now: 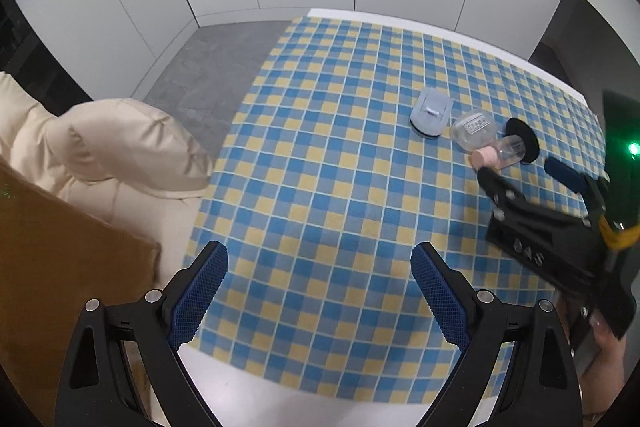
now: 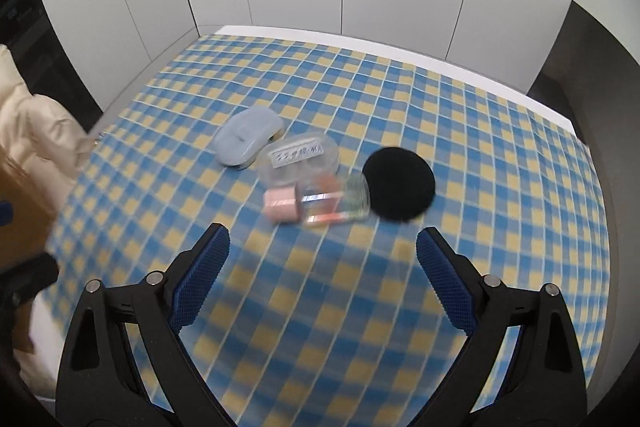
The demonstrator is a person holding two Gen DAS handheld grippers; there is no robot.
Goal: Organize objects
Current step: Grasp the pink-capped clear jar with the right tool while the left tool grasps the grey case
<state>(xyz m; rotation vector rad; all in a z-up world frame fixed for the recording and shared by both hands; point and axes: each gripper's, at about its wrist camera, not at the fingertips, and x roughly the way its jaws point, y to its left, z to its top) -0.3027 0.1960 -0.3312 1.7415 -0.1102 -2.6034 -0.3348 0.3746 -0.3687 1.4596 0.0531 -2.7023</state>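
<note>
Objects to be organized sit clustered on the checked tablecloth (image 2: 480, 155), and I take the pink-capped clear bottle (image 2: 320, 207) as the landmark. Nearest the right wrist camera, the right gripper (image 2: 322, 283) hangs above bare cloth just short of that bottle, jaws spread wide with nothing between them. The left gripper (image 1: 319, 293) is likewise spread and empty, well away from the bottle over the near cloth edge.

Judging by this, the step in hand is the approach: nothing is lifted yet. The next move, probably, is for the right gripper to advance until the bottle lies between its pads, then close across the body; it lies on its side and could roll.

Touching the bottle's base end is a black round pad (image 2: 400, 185). Just behind the bottle sits a clear lidded case (image 2: 298, 161) with a printed label; its contents are too blurred to tell. Beyond that case, farther still, rests a pale blue oval case (image 2: 246, 139), closed, so whatever it holds is hidden.
</note>
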